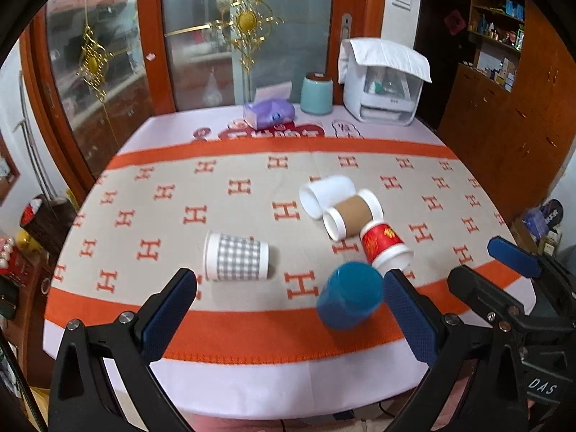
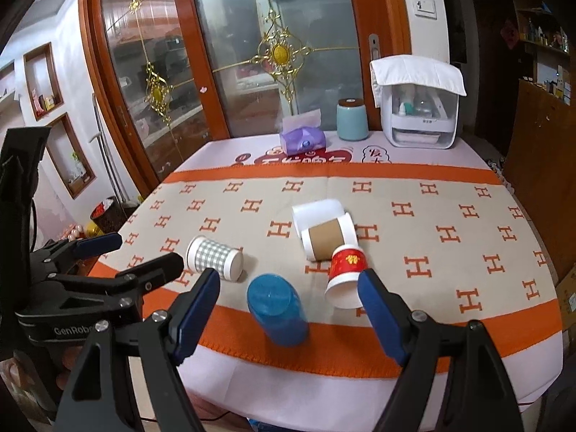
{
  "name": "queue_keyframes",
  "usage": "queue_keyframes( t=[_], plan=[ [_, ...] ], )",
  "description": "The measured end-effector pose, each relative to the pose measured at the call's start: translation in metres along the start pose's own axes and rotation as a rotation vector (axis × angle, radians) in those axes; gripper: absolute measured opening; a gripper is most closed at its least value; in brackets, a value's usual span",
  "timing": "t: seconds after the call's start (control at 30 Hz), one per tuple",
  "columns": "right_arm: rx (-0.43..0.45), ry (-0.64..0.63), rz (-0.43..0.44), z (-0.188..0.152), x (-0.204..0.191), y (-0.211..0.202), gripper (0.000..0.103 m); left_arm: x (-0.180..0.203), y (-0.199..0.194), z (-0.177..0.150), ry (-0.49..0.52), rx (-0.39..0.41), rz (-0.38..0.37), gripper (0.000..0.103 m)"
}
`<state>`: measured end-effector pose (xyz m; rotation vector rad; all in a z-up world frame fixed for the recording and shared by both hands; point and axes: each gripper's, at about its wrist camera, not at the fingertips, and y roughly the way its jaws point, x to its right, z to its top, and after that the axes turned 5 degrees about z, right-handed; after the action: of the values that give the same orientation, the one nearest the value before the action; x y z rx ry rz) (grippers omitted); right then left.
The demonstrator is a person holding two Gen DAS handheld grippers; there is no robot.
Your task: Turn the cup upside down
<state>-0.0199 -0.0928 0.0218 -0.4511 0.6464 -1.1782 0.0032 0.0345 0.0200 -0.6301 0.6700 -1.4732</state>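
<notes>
A blue cup [image 1: 350,295] [image 2: 278,309] stands upside down on the orange band near the table's front edge. Lying on their sides are a grey checked cup [image 1: 235,257] [image 2: 214,258], a plain white cup [image 1: 325,190] [image 2: 316,214], a brown-sleeved cup [image 1: 352,216] [image 2: 328,239] and a red cup [image 1: 385,244] [image 2: 346,273]. My left gripper [image 1: 289,318] is open and empty, above the front edge, its fingers either side of the blue cup. My right gripper [image 2: 289,316] is open and empty, also straddling the blue cup. Each gripper shows in the other's view.
A patterned cloth covers the table [image 1: 252,370]. At the back stand a purple tissue pack [image 1: 268,113], a teal canister [image 1: 316,93] and a white appliance [image 1: 385,86]. Glass doors lie behind, wooden cabinets on the right.
</notes>
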Motion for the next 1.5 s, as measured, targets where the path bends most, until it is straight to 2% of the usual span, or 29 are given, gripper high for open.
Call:
queue_keyframes(
  t=[0.5, 1.5],
  plan=[
    [0.037, 0.016, -0.018, 0.012, 0.006, -0.008, 0.079, 0.011, -0.025, 0.019, -0.02, 0.086, 0.1, 0.102],
    [0.004, 0.033, -0.035, 0.014, 0.01, 0.003, 0.079, 0.009, -0.009, 0.022, -0.038, 0.046, 0.117, 0.102]
  ],
)
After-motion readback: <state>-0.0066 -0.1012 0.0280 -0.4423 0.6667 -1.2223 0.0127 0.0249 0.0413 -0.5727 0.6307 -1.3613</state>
